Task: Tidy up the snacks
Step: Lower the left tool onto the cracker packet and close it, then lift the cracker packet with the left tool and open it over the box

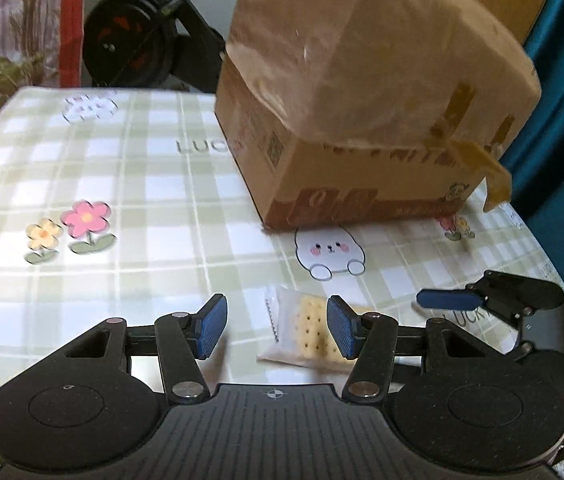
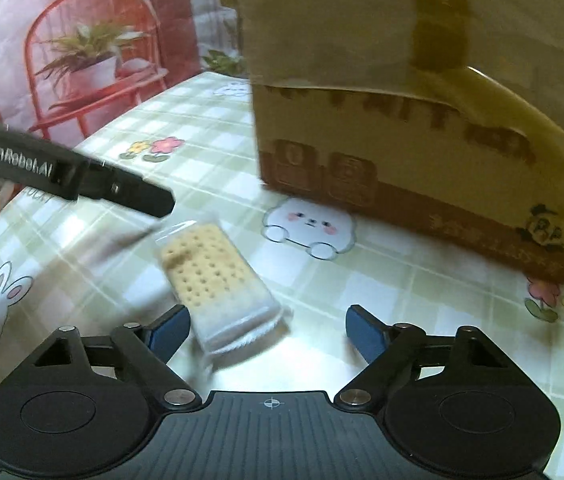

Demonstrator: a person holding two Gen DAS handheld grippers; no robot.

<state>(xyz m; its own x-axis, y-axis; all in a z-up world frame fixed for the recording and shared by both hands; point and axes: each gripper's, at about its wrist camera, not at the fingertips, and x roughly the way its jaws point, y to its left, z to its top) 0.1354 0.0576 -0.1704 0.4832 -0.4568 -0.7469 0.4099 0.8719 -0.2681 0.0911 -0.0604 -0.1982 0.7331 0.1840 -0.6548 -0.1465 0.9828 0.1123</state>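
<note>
A clear-wrapped cracker packet (image 1: 308, 334) lies flat on the green checked tablecloth (image 1: 122, 184). My left gripper (image 1: 277, 326) is open just above the cloth, with the packet between its blue pads, close to the right-hand pad (image 1: 341, 326). In the right wrist view the same packet (image 2: 214, 276) lies between the fingers of my open right gripper (image 2: 268, 332), nearer its left finger (image 2: 170, 332). The two grippers come at the packet from opposite sides. The left gripper's black finger (image 2: 138, 196) reaches in over the packet's far end.
A brown cardboard box (image 1: 362, 128) with raised flaps and loose tape stands on the table just behind the packet. A black wheel (image 1: 130, 40) stands beyond the table's far edge. A teal cloth (image 1: 562, 120) hangs at the right. A red printed backdrop (image 2: 82, 40) stands behind.
</note>
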